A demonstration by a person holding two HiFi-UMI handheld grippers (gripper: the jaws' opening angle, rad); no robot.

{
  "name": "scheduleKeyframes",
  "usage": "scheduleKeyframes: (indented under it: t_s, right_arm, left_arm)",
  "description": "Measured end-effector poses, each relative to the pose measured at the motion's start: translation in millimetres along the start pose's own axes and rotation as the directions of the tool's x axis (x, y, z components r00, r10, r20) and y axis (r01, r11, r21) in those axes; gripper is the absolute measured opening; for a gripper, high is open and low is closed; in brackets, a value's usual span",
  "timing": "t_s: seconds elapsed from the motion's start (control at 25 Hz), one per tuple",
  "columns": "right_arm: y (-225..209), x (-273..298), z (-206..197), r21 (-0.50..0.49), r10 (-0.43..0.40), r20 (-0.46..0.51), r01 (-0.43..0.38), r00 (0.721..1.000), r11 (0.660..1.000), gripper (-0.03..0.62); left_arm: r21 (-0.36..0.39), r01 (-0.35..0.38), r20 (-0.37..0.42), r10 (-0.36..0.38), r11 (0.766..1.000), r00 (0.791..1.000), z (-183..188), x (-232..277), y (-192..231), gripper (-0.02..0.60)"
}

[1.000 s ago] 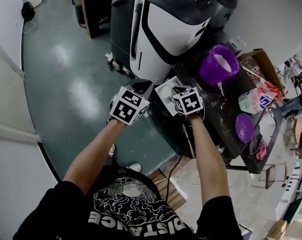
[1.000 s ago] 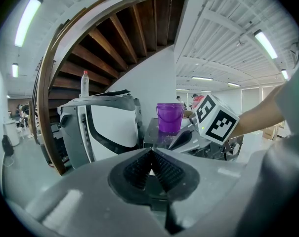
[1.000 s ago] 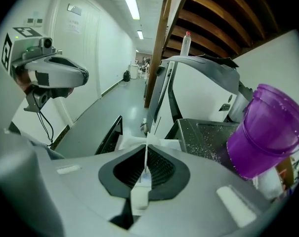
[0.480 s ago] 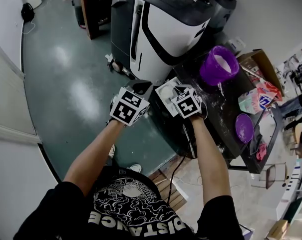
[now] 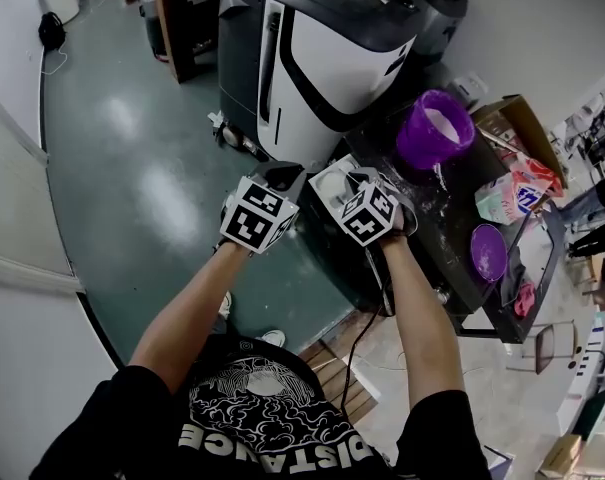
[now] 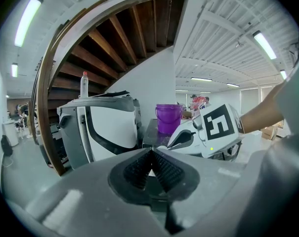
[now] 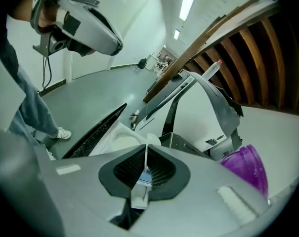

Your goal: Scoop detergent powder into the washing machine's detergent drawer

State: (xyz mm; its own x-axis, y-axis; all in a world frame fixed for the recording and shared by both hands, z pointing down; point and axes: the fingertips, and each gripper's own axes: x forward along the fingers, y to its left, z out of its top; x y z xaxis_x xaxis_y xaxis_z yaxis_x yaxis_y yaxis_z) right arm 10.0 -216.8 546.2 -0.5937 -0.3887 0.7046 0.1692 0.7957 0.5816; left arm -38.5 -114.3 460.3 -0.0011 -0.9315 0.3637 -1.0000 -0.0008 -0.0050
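Note:
The white detergent drawer (image 5: 325, 181) sticks out of the dark washing machine (image 5: 452, 223); pale powder lies in it (image 7: 118, 142). My right gripper (image 5: 348, 186) hangs right over the drawer, rolled to one side, shut on the thin white scoop handle (image 7: 145, 164). The scoop's bowl is hidden behind the jaws. My left gripper (image 5: 281, 177) is shut on nothing, just left of the drawer. The purple bucket (image 5: 437, 128) of white powder stands on the machine's top, beyond the drawer.
A big white-and-black machine (image 5: 327, 43) stands past the drawer. A purple lid (image 5: 489, 254), a detergent bag (image 5: 510, 200) and a cardboard box (image 5: 527, 128) lie on the right. Green floor (image 5: 132, 158) spreads to the left. A wooden staircase (image 6: 124, 33) rises behind.
My right gripper has rolled over above the drawer, its marker cube turning and shifting slightly left. The left gripper has stayed in place.

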Motion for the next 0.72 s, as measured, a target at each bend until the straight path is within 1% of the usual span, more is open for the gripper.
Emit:
scheduleKeyframes:
  t_s: [0.2,0.28,0.32,0.4,0.52,0.6,0.72]
  right_arm:
    - [2,-3,1,-0.116,-0.037,-0.014,0.035,0.999,0.993,0.032]
    - [3,-3,2,-0.132,-0.052,-0.014,0.05,0.999,0.99,0.032]
    - [2,-4,2,-0.124,-0.058,-0.011,0.057,0.998,0.991,0.032]
    - [0,-7,2,-0.067,-0.062,-0.005,0.061,0.998,0.996,0.032]
    - [-5,-12,3,0.062,-0.055,0.005,0.055,0.998,0.997,0.034]
    - [-10,-19,1,0.144,-0.06,0.007,0.058,0.998,0.988,0.034]
    - [-16,-30,5,0.263,-0.068,0.027,0.058,0.997,0.963,0.034]
  left_arm:
    - [-0.002,0.009,-0.003,-0.009,1.0,1.0,1,0,-3,0.0]
    - [-0.006,0.015,-0.004,-0.015,1.0,1.0,0,0,-3,0.0]
    - [-0.008,0.018,-0.005,-0.018,1.0,1.0,0,0,-3,0.0]
    - [-0.013,0.022,-0.009,-0.022,1.0,1.0,0,0,-2,0.0]
    - [-0.015,0.027,-0.012,-0.027,1.0,1.0,1,0,0,0.0]
    - [-0.022,0.037,-0.006,-0.037,0.999,0.999,4,2,1,0.0]
    - [-0.045,0.038,-0.002,-0.038,0.998,0.999,6,1,7,0.0]
